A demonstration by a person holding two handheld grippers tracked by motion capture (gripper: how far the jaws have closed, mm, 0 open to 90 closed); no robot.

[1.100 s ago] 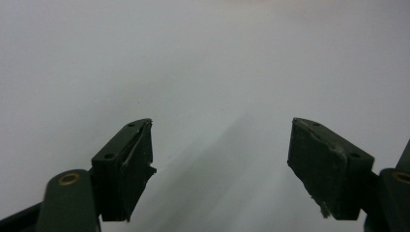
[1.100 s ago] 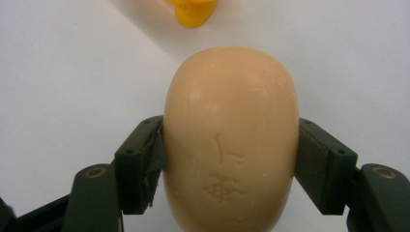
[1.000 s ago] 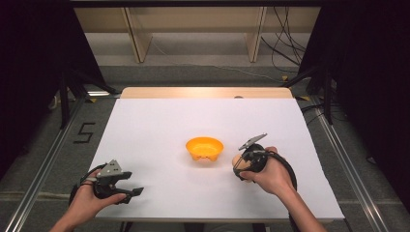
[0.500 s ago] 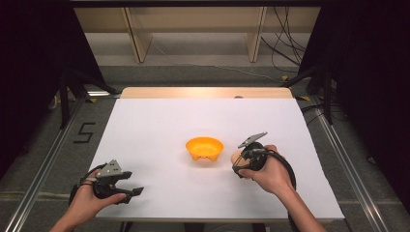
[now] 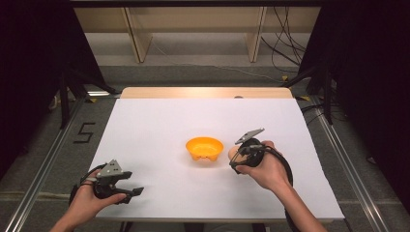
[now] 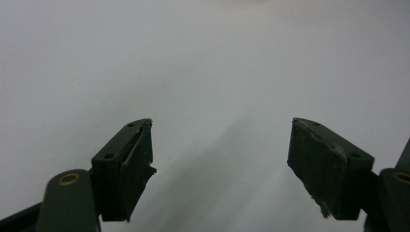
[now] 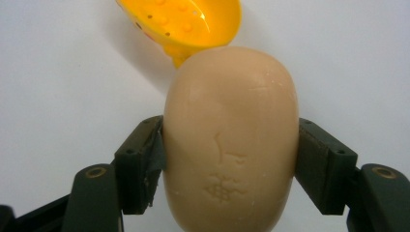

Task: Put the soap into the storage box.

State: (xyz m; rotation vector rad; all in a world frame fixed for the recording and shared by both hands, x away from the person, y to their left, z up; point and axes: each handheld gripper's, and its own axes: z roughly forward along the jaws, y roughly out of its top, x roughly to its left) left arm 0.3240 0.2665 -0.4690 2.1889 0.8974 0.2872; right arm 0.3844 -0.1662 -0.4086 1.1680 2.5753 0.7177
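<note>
In the right gripper view, the oval tan soap bar [image 7: 231,140] hides the near rim of the perforated orange plastic bowl [image 7: 183,21]; the picture's edges crop both.

1. Numeral "5" [image 5: 83,132], dark marking on the grey floor, just off the bench's left edge.
2. Soap bar [image 7: 231,140]: embossed mark on its upper face, a small dotted cluster below a faint stroke; not legible as text.
</note>
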